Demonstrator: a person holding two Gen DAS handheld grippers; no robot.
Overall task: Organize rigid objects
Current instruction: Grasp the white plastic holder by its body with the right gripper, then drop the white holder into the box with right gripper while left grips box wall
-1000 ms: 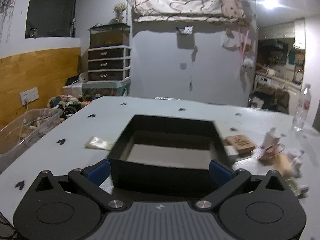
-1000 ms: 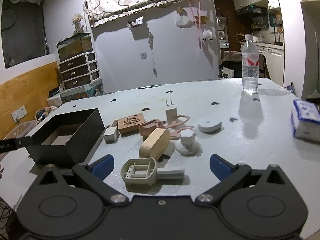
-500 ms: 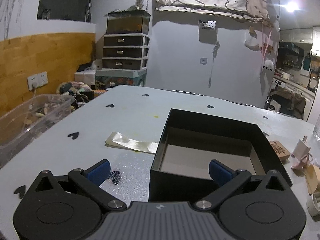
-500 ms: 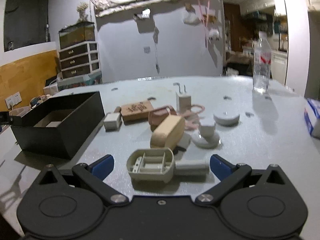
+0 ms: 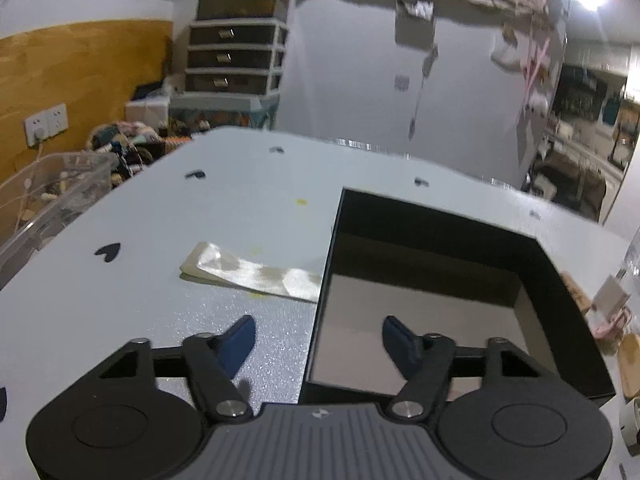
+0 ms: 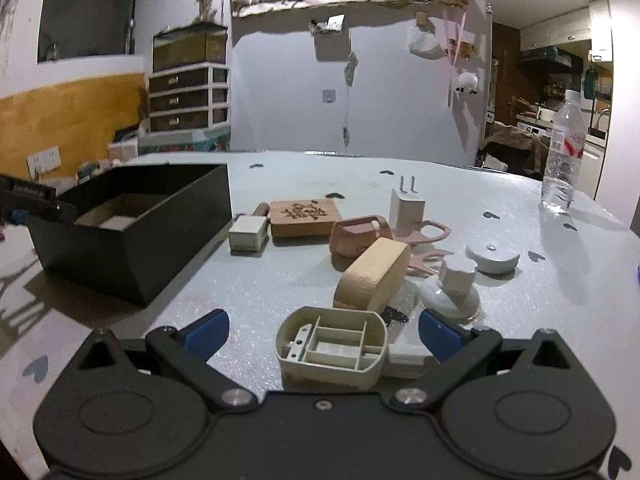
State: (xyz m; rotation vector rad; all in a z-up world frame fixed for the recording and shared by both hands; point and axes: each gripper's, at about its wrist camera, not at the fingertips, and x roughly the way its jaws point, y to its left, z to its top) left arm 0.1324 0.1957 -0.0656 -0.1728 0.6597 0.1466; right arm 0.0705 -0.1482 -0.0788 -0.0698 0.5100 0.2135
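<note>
Both tools spread wide, holding nothing, over the tabletop (image 6: 520, 200).
Left tool (image 5: 318, 330) straddles the box's (image 5: 560, 280) left wall at lower centre; bare tabletop lies left. Right tool (image 6: 322, 330) flanks one beige tray (image 6: 332, 346), level and low. One box (image 6: 132, 236) sits mid-left; one bottle (image 6: 562, 156) upper right.

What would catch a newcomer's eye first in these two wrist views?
Probably the open black box, empty-looking, on the table's left side, with the left gripper straddling its near left wall, fingers open. Next, the clutter to its right: a beige ribbed plastic piece between the open fingers of the right gripper, and behind it a wooden block and a white plug.
</note>
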